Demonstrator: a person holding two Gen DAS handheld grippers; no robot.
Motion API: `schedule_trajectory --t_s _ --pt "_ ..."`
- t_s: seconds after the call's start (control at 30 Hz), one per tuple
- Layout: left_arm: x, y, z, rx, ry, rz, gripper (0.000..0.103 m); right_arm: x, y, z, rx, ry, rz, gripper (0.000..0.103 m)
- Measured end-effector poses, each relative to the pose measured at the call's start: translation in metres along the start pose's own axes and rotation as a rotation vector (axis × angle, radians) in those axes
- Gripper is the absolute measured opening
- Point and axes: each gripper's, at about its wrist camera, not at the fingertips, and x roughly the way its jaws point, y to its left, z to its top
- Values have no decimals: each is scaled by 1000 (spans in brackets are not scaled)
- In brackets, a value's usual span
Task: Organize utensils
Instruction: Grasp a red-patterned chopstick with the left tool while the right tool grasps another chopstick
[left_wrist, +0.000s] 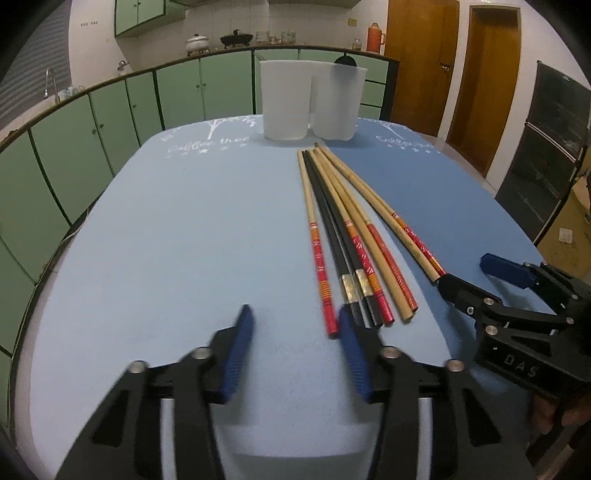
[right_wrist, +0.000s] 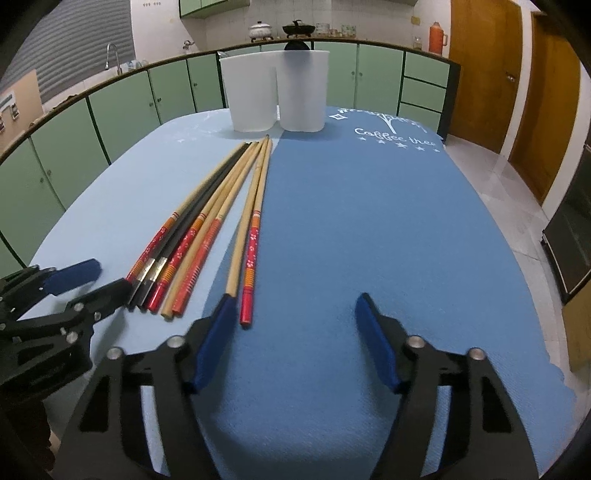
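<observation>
My left gripper (left_wrist: 295, 354) and right gripper (right_wrist: 295, 332) hover with fingers apart, gripping nothing, flanking the chopsticks (left_wrist: 354, 236) fanned on the desk (left_wrist: 184, 240), thick ends nearest for easy pickup toward the cups (left_wrist: 284, 99).

Green cabinets (left_wrist: 110, 122) line a curved counter (right_wrist: 155, 61) (pots and an orange flask (left_wrist: 375, 37) on top); wooden doors (right_wrist: 476, 74) stand right, over pale floor tiles (right_wrist: 509, 192).
</observation>
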Motion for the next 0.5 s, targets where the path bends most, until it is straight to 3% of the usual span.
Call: schedule_trajectory --t_s 0.2,0.37,0.43,0.5 --pt "3 -6 2 -1 -11 -7 22 -1 11 -2 -52 -24 19 27" --pt "4 -10 1 0 -24 8 22 -4 11 -6 -54 -27 42 25" --pt "4 -11 1 -3 -31 13 22 -5 12 -6 -56 -26 54 11" --pt "4 -11 0 -12 -36 15 17 -5 13 -6 -55 -24 60 5"
